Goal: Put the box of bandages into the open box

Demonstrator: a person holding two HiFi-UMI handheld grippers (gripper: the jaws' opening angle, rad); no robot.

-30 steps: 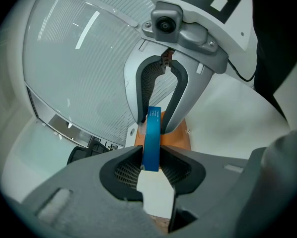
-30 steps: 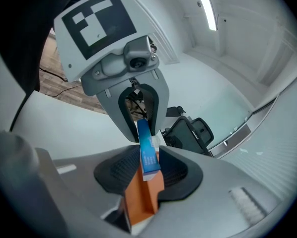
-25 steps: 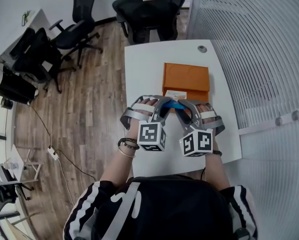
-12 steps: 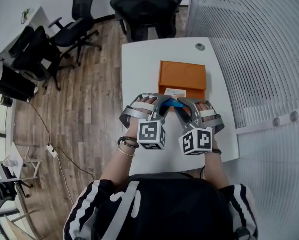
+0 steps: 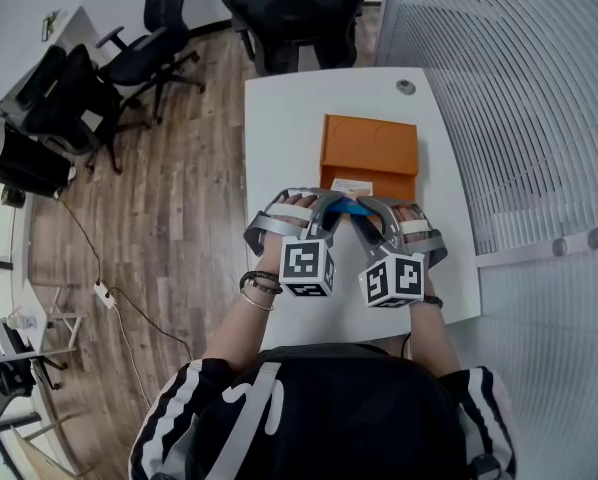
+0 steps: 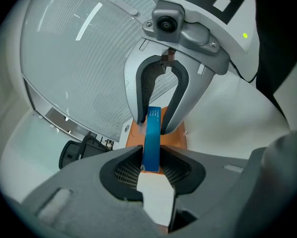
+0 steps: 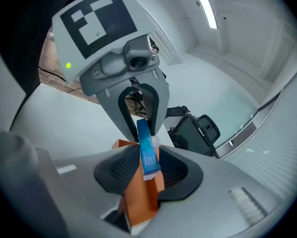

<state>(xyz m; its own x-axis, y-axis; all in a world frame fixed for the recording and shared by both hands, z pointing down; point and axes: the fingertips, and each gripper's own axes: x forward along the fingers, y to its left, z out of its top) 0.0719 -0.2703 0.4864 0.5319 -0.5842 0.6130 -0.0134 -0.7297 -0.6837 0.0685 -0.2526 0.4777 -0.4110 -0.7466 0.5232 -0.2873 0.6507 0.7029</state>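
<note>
Clamped at both ends: box of bandages [image 5: 351,209], one end between the narrowed fingers [image 6: 121,172] of the left gripper [image 5: 327,218], the other between those of the right gripper [image 5: 372,220]. Hanging just at the near edge of the open box [image 5: 371,146], seemingly clear of the counter [image 5: 284,138]. Probably light, thin blue card: stiff near ends and corners, easy to dent mid-face, glossy enough to slip. Hardly fragile inside, most likely. Best gripped as now, across the thin dimension close to each end, with gentle pressure only. Worth keeping both grips level, to avoid twisting or buckling the card over the open box.
</note>
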